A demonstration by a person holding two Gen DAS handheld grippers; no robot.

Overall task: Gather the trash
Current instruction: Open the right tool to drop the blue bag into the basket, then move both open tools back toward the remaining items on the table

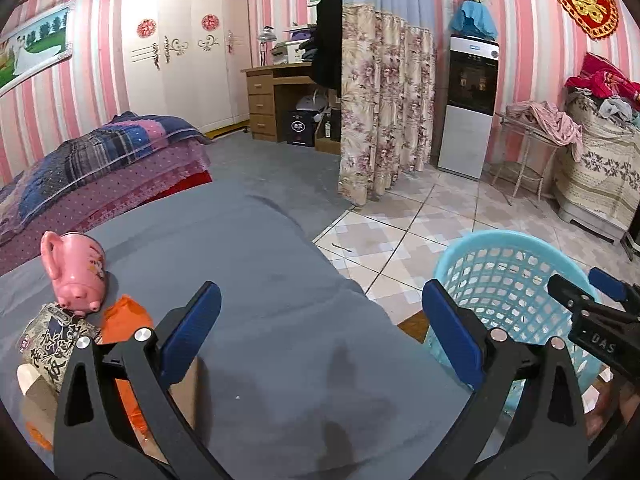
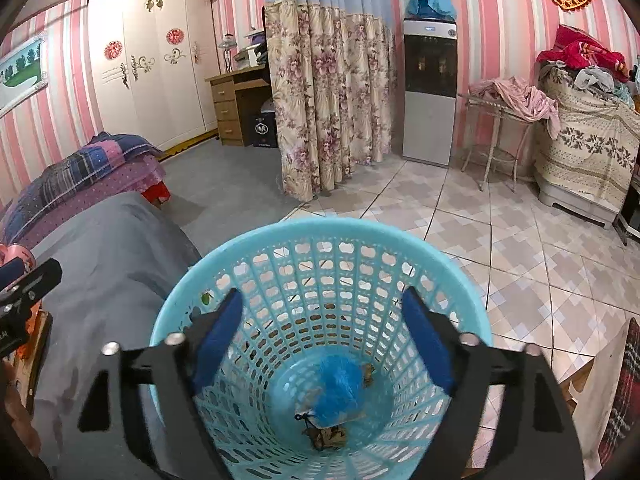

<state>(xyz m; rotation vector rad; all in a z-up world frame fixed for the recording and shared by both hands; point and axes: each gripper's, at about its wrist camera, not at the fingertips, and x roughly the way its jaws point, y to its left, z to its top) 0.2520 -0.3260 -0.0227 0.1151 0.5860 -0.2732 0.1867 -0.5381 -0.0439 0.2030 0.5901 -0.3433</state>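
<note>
A light blue plastic basket stands on the tiled floor beside a grey-covered surface. My right gripper hangs open over its mouth with nothing between its fingers. At the bottom of the basket lies a blue fuzzy bundle on some brownish scraps. My left gripper is open above the grey cover, empty. To its left lie a pink mug on its side, an orange wrapper and a printed packet. The basket and the right gripper's fingers show at the right of the left wrist view.
A folded quilt lies at the far left of the grey cover. Beyond stand a floral curtain, a water dispenser, a wooden desk and a small table with clothes. Tiled floor spreads to the right.
</note>
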